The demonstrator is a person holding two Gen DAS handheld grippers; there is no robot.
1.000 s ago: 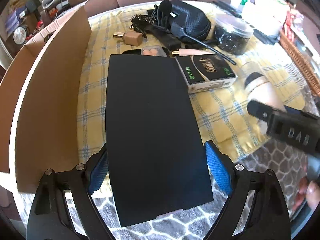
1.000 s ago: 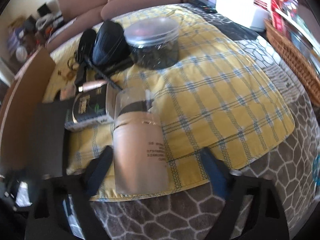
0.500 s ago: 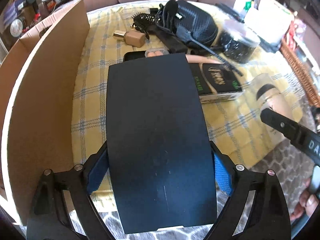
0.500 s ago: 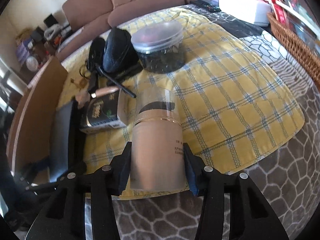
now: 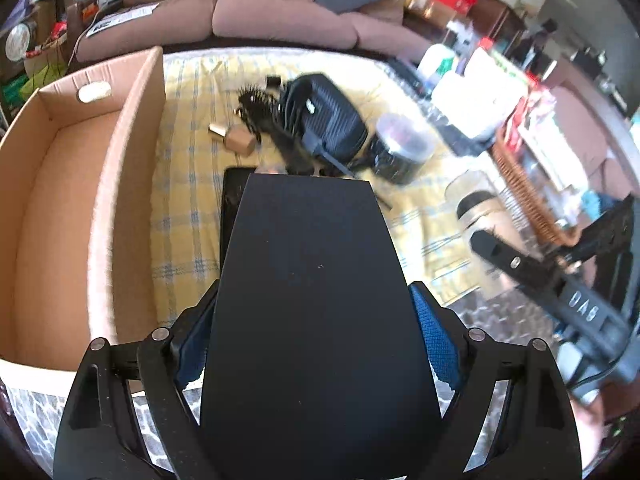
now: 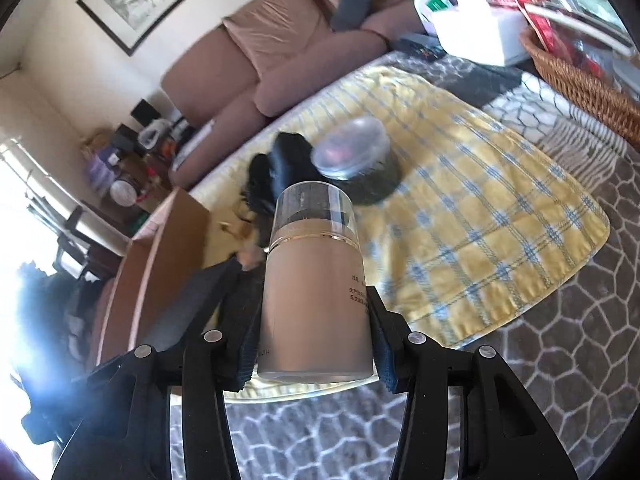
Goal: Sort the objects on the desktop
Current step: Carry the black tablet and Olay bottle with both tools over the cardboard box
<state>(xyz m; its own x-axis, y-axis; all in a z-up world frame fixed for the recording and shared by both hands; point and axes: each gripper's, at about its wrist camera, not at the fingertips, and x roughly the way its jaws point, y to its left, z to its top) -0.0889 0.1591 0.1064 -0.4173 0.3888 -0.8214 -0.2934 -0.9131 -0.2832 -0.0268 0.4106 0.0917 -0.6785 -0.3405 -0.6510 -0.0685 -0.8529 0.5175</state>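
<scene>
My left gripper (image 5: 316,344) is shut on a flat black box (image 5: 316,300) and holds it lifted over the yellow checked cloth (image 5: 184,208), just right of the open cardboard box (image 5: 60,208). My right gripper (image 6: 314,344) is shut on a beige cosmetic bottle with a clear cap (image 6: 314,280), raised above the cloth (image 6: 480,208). That bottle (image 5: 480,208) and the right gripper's arm show at the right of the left wrist view. The black box (image 6: 192,300) and the cardboard box (image 6: 160,264) show at the left of the right wrist view.
On the cloth lie a black zip pouch (image 5: 324,120), a hairbrush (image 5: 256,108), a small beige bottle (image 5: 236,140), a clear-lidded jar of dark things (image 5: 400,152) and a black tablet (image 5: 234,208). A wicker basket (image 6: 580,80) stands right. A sofa (image 5: 260,16) is behind.
Both grippers have risen. The right gripper closed on the beige bottle and lifted it off the cloth. The left gripper lifted the black box higher and tilted up, showing the cardboard box's inside.
</scene>
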